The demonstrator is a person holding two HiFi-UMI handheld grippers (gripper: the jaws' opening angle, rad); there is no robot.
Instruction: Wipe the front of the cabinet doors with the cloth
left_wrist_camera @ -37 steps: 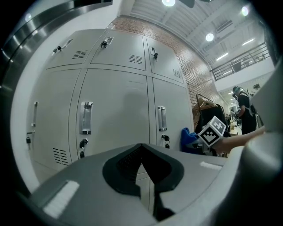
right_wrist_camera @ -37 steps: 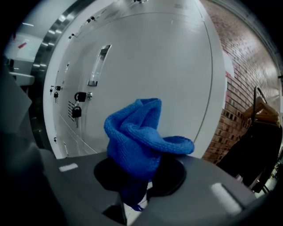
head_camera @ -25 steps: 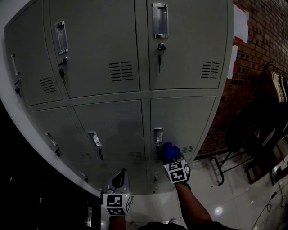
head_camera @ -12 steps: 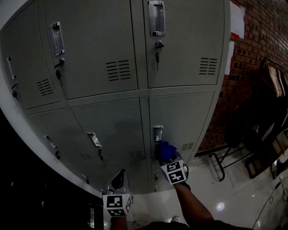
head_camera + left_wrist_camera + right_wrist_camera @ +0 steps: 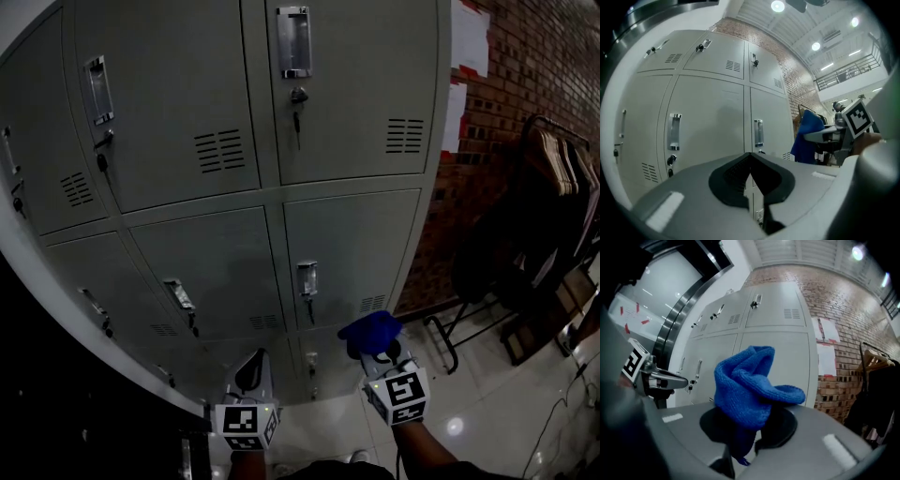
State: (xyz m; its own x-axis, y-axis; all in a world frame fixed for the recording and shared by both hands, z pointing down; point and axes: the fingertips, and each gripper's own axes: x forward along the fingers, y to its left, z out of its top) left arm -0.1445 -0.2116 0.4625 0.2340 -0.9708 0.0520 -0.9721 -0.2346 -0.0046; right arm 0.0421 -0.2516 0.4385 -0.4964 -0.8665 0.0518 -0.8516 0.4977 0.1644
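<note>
Head view: the grey cabinet (image 5: 216, 272) fills the frame, its doors shut, each with a metal handle and a vent. The right gripper (image 5: 380, 354) holds the blue cloth (image 5: 370, 331) as a bunched lump ahead of its marker cube, pointing up at the cabinet. The cloth lies over the lower edge of the middle right door (image 5: 352, 253), just below that door's vent; whether it touches cannot be told. Half a second ago it sat higher and further left, beside that door's handle (image 5: 307, 279). The left gripper (image 5: 249, 370) hangs low, in much the same spot as before. The papers (image 5: 463, 56) on the brick wall (image 5: 506, 131) are too small to read, and the cubes carry only black-and-white squares.

Left gripper view: its jaws are pressed together with nothing between them. The cloth hangs to the right, in front of the doors.

Right gripper view: the jaws are clamped on the cloth's lower end. Its long axis runs out along the jaws towards the cabinet, and its top flops over to the right.
</note>
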